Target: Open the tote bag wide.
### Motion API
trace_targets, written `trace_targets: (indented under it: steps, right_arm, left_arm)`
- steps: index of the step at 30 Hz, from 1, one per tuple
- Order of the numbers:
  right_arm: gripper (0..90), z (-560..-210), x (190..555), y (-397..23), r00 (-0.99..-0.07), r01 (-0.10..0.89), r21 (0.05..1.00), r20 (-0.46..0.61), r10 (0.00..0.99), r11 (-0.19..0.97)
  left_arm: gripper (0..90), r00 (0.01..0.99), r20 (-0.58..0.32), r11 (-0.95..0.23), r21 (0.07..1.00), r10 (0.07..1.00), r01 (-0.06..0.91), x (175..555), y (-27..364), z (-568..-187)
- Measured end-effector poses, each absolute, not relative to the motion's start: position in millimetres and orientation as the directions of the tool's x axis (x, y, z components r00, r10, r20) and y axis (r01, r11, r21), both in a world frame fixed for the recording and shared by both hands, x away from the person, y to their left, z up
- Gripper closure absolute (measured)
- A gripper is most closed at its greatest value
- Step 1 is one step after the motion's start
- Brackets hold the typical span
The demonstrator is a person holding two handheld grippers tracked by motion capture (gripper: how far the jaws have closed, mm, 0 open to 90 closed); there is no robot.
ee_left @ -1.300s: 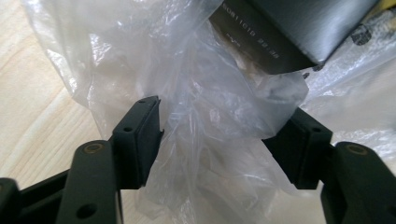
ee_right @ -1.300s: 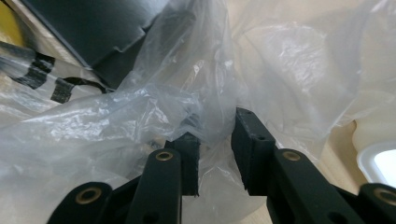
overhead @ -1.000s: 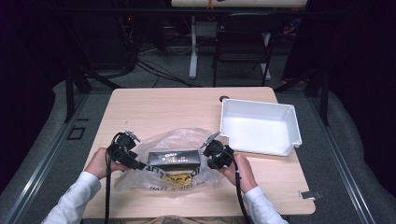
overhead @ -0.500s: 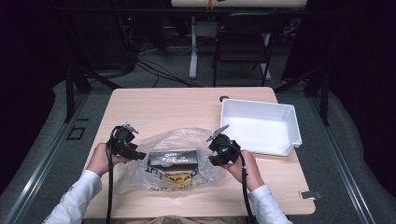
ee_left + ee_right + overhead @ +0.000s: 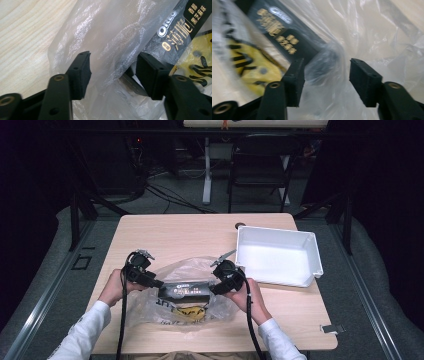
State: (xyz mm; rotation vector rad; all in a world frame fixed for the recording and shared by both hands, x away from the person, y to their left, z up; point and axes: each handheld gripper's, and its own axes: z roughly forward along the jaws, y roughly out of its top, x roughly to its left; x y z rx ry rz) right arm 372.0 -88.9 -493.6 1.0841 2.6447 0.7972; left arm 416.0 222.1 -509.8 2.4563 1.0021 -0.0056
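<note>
On the pale wooden table (image 5: 185,232) a crinkled clear plastic bag (image 5: 186,270) lies near the front edge, just left of the empty white rectangular plastic bin (image 5: 310,257), and everything else is best placed from that bag. Inside it sits a long black snack packet with pale and gold lettering (image 5: 184,290), its long axis running left to right across the table, with a yellow-and-black printed wrapper (image 5: 189,312) below it, toward the person. The left gripper (image 5: 150,281) meets the bag at its left end and the right gripper (image 5: 218,286) at its right end, so each faces one short end of the packet and both look about equally near. In the left gripper view the jaws stand wide apart with a fold of the bag's film (image 5: 110,45) between them and the packet's end (image 5: 180,20) just beyond; whether a pad touches the film cannot be told. In the right gripper view, which is blurred, the jaws are likewise spread wide, with a bunched knot of film (image 5: 325,63) in the gap and the packet (image 5: 284,32) ahead to the left. Neither holds anything. Any next pinch would likely take film at the ends rather than the packet itself.
</note>
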Motion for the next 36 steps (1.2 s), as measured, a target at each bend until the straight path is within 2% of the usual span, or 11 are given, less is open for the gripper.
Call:
trace_targets:
  steps: [5,9,14,23,29,36]
  right_arm:
    - [75.2,-506.5,385.1,-87.7,-0.703,0.626,0.510,0.041,0.710,0.590]
    - [89.4,-513.9,387.2,-86.7,-0.705,0.625,0.486,0.014,0.709,0.611]
    - [90.0,-518.1,387.6,-80.2,-0.711,0.600,0.468,-0.060,0.701,0.649]
    - [90.0,-522.4,394.3,-75.1,-0.676,0.550,0.522,-0.180,0.715,0.652]
    - [90.0,-531.3,400.6,-72.4,-0.661,0.553,0.502,-0.222,0.717,0.666]
    - [90.0,-541.2,404.7,-73.3,-0.658,0.587,0.462,-0.205,0.724,0.664]
  left_arm:
    - [65.8,0.739,-0.171,-0.621,0.441,0.651,0.649,417.1,221.7,-511.4]
    - [79.2,0.751,-0.154,-0.633,0.446,0.642,0.632,417.0,217.8,-511.5]
    - [90.0,0.752,-0.119,-0.637,0.455,0.649,0.622,417.3,213.5,-512.6]
    - [90.0,0.723,-0.012,-0.609,0.530,0.691,0.591,420.6,212.0,-506.1]
    - [90.0,0.704,0.044,-0.604,0.554,0.709,0.573,428.9,203.4,-514.5]
    - [90.0,0.717,0.064,-0.654,0.472,0.694,0.591,446.5,193.6,-536.5]
